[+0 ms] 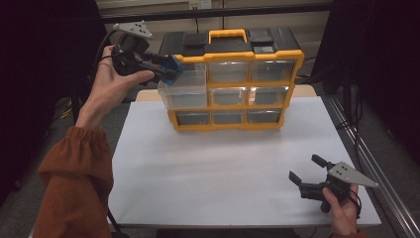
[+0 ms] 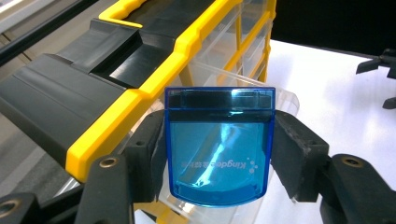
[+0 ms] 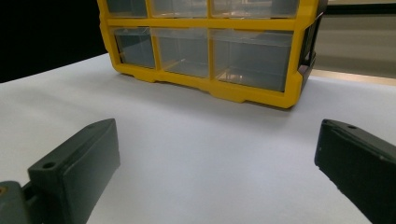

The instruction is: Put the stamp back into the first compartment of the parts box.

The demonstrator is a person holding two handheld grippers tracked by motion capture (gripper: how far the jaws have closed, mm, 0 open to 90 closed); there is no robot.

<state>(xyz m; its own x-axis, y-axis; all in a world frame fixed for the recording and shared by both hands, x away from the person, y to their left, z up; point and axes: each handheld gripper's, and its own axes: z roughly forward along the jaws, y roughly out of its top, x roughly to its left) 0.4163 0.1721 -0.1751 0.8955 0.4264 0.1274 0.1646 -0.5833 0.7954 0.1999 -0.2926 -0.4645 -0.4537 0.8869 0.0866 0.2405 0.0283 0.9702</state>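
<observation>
- Organizer (image 1: 233, 84): yellow frame, black top, yellow carry handle (image 1: 227, 34); stands at the far side of the white table (image 1: 223, 168), front facing the person. Nine clear drawers in three rows of three.
- Drawer (image 1: 184, 89), top left: pulled out well past the frame; contents cannot be told. Other drawers sit flush; the bottom row, seen in the right gripper view, looks empty.
- Blue case (image 2: 218, 144): translucent, small, rounded lower edge, white lettering on its face. Held up beside the organizer's top left corner, above the pulled-out drawer.
- Left gripper (image 1: 166, 67): raised in the left hand (image 1: 111, 82), jaws closed onto the blue case, one pad on each side edge.
- Right gripper (image 1: 306, 169): in the right hand (image 1: 341, 206) low over the table's near right corner, well apart from the organizer; jaws spread wide, holding nothing.
</observation>
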